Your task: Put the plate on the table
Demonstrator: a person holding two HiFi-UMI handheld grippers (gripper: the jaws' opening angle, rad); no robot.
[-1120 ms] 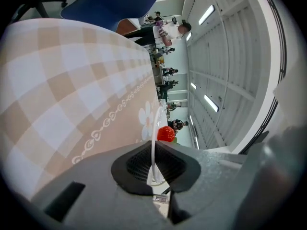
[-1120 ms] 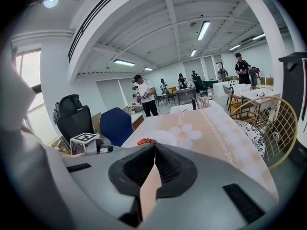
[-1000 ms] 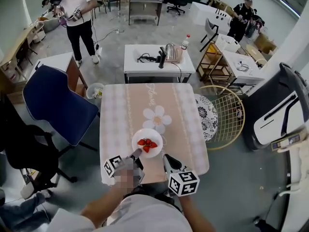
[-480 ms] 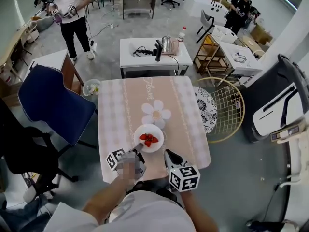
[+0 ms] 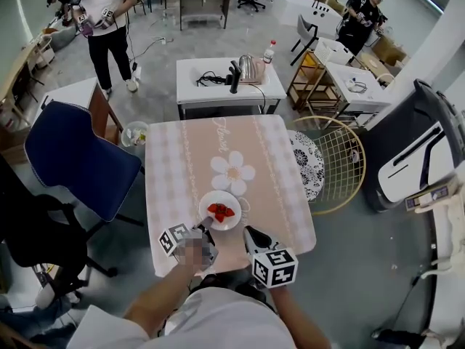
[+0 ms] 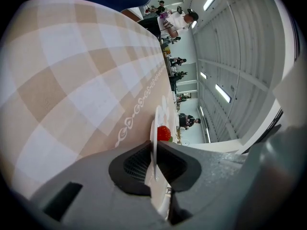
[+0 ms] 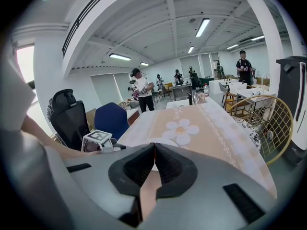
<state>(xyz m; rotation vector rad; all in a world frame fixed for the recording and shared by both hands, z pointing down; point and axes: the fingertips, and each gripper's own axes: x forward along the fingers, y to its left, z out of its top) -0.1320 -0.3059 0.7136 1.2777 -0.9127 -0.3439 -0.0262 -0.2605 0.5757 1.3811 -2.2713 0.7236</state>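
Note:
A white plate [image 5: 218, 197] with red strawberries [image 5: 221, 211] rests on the checked, flower-print table [image 5: 189, 166], near its front edge. My left gripper [image 5: 203, 228] has the plate's near rim [image 6: 154, 128] between its pads, which still touch it as the jaws are opening. A strawberry [image 6: 164, 133] shows just past the jaws. My right gripper [image 5: 249, 233] hovers to the right of the plate, shut with nothing in it [image 7: 154, 150]. The plate [image 7: 159, 140] lies just beyond its tips.
A blue chair [image 5: 73, 158] stands left of the table and a gold wire chair [image 5: 338, 158] on the right. Behind is a white table [image 5: 218, 86] with a kettle and cables. People stand at the back of the room [image 5: 102, 13].
The plate and both grippers stay in nearly the same place at the table's near edge. Only the head view has shifted a little.

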